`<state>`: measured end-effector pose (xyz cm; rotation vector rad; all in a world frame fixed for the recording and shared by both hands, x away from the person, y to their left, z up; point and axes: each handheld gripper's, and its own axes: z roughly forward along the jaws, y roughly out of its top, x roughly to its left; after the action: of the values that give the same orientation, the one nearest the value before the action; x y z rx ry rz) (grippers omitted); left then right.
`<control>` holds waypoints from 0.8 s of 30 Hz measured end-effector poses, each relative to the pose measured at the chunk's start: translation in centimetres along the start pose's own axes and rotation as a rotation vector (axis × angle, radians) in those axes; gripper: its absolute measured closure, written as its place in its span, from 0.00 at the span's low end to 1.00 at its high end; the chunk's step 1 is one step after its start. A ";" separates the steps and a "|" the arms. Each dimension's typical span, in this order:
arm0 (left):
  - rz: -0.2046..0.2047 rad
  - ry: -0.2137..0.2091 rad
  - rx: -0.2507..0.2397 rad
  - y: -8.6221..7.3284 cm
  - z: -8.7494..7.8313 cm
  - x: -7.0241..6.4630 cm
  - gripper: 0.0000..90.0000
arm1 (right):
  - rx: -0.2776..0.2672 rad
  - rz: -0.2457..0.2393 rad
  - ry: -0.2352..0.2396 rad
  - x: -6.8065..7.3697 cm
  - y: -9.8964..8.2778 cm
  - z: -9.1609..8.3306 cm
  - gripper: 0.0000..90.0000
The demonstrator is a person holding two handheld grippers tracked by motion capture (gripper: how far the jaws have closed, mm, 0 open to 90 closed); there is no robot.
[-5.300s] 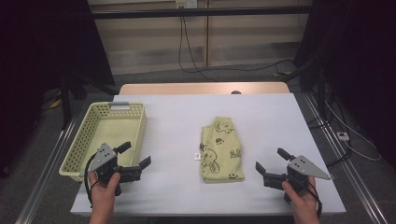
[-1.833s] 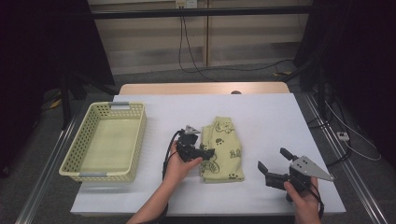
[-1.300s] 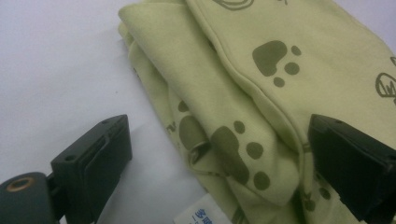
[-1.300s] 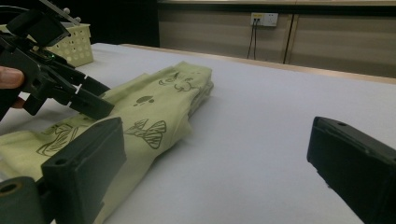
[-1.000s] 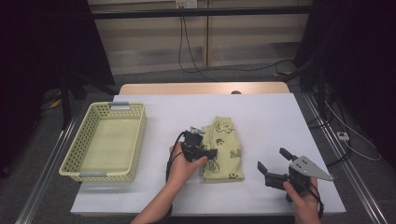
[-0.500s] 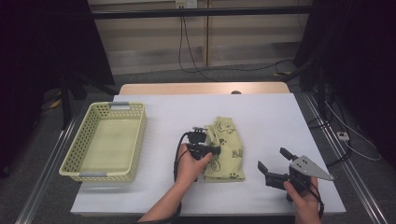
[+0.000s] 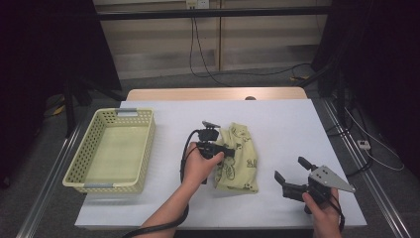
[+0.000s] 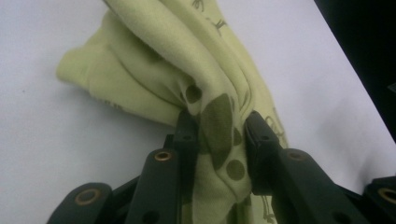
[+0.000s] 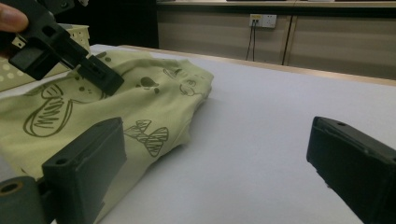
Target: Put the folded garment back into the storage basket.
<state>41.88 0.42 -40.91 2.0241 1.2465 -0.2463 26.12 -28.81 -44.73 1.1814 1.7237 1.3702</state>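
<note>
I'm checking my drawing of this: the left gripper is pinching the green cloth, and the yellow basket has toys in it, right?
Not quite. The left gripper is pinching the green cloth, as the left gripper view shows, but the yellow basket has nothing in it; the high view shows its bare bottom.

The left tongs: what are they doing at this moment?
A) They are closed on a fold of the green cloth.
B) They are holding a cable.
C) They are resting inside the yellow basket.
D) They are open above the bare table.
A: in the left gripper view the left tongs have both jaws pressed on a bunched fold of the green cloth.
</note>
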 end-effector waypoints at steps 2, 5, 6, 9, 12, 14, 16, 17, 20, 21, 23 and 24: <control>-0.003 0.007 0.005 0.5 -0.5 -0.3 0.79 | -0.002 -0.001 0.003 0.0 0.0 0.0 0.05; 0.018 0.023 0.025 1.2 -1.4 -0.6 0.79 | 0.000 -0.002 0.004 0.1 0.0 0.0 0.05; 0.022 0.030 0.032 1.4 -1.6 -0.7 0.79 | 0.000 -0.002 0.004 0.1 0.0 0.0 0.05; 0.031 0.049 0.044 1.8 -2.5 -0.8 0.80 | -0.003 -0.004 0.004 0.1 0.0 0.0 0.05; 0.054 0.078 0.061 2.2 -3.4 -0.9 0.80 | -0.002 -0.003 0.003 0.1 0.0 0.0 0.05; 0.057 0.087 0.064 2.5 -3.8 -1.0 0.80 | -0.001 -0.002 0.004 0.1 0.0 0.0 0.05; 0.070 0.104 0.070 2.7 -4.5 -1.2 0.80 | -0.003 -0.005 0.001 0.1 0.0 0.1 0.05; 0.079 0.108 0.073 2.8 -4.8 -1.2 0.80 | -0.003 -0.008 0.004 0.1 0.0 0.1 0.05; 0.093 0.121 0.081 3.1 -5.4 -1.3 0.80 | -0.005 -0.007 0.002 0.2 0.0 0.1 0.05; 0.090 0.126 0.072 3.2 -5.7 -1.3 0.80 | -0.006 -0.007 0.002 0.2 0.0 0.1 0.05; 0.094 0.135 0.074 3.3 -6.1 -1.3 0.80 | -0.007 -0.007 0.002 0.2 0.1 0.0 0.05; 0.099 0.139 0.076 3.4 -6.3 -1.2 0.80 | -0.007 -0.008 0.001 0.1 0.1 0.0 0.05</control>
<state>42.80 2.91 -34.12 2.1937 1.2324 -0.1082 26.10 -28.68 -44.67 1.1688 1.7207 1.3715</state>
